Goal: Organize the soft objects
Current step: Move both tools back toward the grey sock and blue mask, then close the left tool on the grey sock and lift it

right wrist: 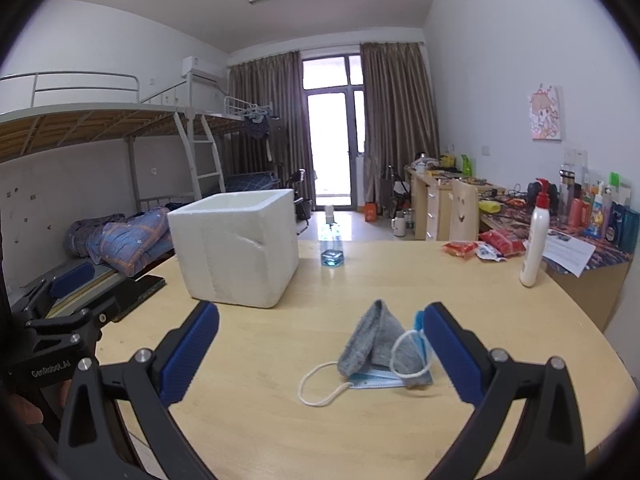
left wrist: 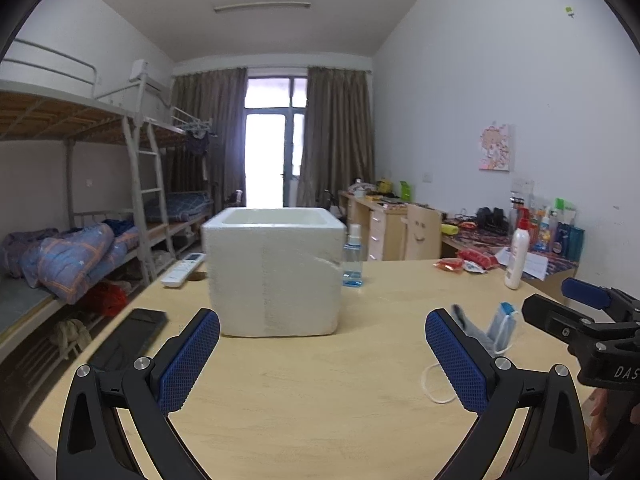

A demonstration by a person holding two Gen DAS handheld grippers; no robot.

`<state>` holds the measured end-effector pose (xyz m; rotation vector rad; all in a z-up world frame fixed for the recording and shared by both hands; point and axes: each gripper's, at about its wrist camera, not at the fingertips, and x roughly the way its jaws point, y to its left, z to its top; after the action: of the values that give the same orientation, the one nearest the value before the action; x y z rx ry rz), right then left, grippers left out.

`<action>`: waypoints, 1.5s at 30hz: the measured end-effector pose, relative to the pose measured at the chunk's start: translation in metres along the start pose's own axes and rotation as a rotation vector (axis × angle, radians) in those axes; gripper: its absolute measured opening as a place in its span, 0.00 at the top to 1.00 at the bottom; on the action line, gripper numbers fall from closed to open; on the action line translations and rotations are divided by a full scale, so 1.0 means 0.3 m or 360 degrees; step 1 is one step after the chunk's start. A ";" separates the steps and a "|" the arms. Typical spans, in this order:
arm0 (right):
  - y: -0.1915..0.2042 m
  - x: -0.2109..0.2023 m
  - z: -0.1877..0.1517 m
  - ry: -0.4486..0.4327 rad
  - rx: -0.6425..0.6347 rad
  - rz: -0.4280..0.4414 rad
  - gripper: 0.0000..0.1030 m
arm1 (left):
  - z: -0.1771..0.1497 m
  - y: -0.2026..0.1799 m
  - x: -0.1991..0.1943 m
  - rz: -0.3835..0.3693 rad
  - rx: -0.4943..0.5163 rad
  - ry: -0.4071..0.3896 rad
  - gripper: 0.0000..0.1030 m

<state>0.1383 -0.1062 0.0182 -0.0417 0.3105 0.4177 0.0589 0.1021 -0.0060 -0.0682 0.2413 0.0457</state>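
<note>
Left gripper [left wrist: 322,354]: was held spread wide above the counter [left wrist: 304,380], with nothing between its blue pads; the box was seen straight ahead at 12 o'clock.
Right gripper [right wrist: 321,354]: was likewise held wide apart and empty, low over the counter, with the sock and mask just ahead of it, toward its right finger.
Sock [right wrist: 366,338]: a grey sock was seen bunched into a peak on the counter, lying on the mask, at about 1 o'clock from the right gripper.
Mask [right wrist: 380,378]: a blue mask was laid flat beneath the sock, one white ear loop trailing toward 9 o'clock, another curled over the sock's right side.
Box [left wrist: 276,268]: a white foam box, open at the top, was stood on the counter, well apart from the sock and mask, at about 10 o'clock from them.
Spray bottle [left wrist: 353,258]: was stood just beside the box, at its 3 o'clock.
Lotion bottle [right wrist: 534,236]: was placed upright near the counter's right edge.
Phone [left wrist: 130,336]: was laid dark and flat at the box's 8 o'clock.
Remote [left wrist: 183,269]: was laid left of the box, near the far edge.
</note>
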 end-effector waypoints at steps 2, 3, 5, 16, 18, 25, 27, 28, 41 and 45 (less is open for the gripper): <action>-0.007 -0.010 -0.006 -0.0003 0.0001 -0.0021 0.00 | 0.005 -0.030 0.018 -0.0040 0.0019 0.0009 0.00; -0.016 -0.015 -0.009 -0.0003 0.0006 -0.0040 0.00 | 0.007 -0.045 0.027 -0.0062 0.0023 0.0011 0.00; -0.043 -0.026 -0.012 0.0004 0.0023 -0.0082 0.00 | 0.010 -0.075 0.047 -0.0120 0.0023 0.0025 0.00; -0.219 -0.103 -0.062 0.0046 0.0115 -0.0337 0.00 | 0.009 -0.285 0.154 -0.0368 0.0117 0.0101 0.00; -0.238 -0.106 -0.069 0.0056 0.0122 -0.0357 0.00 | 0.006 -0.314 0.170 -0.0392 0.0138 0.0122 0.00; -0.263 -0.076 -0.089 0.0099 0.0153 -0.0337 0.00 | 0.001 -0.352 0.232 -0.0398 0.0167 0.0180 0.00; -0.271 -0.065 -0.091 0.0107 0.0154 -0.0327 0.00 | 0.003 -0.353 0.248 -0.0421 0.0168 0.0195 0.00; -0.275 -0.060 -0.091 0.0110 0.0154 -0.0324 0.00 | 0.006 -0.358 0.259 -0.0439 0.0162 0.0207 0.00; -0.319 0.050 -0.107 0.0230 0.0168 -0.0286 0.00 | 0.001 -0.388 0.415 -0.0512 0.0176 0.0353 0.00; -0.331 0.071 -0.125 0.0275 0.0162 -0.0276 0.00 | -0.010 -0.399 0.475 -0.0497 0.0169 0.0408 0.00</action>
<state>0.1863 -0.1926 -0.0264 -0.0048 0.4941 0.2260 0.2027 -0.0122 -0.0356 -0.0055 0.4862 -0.2882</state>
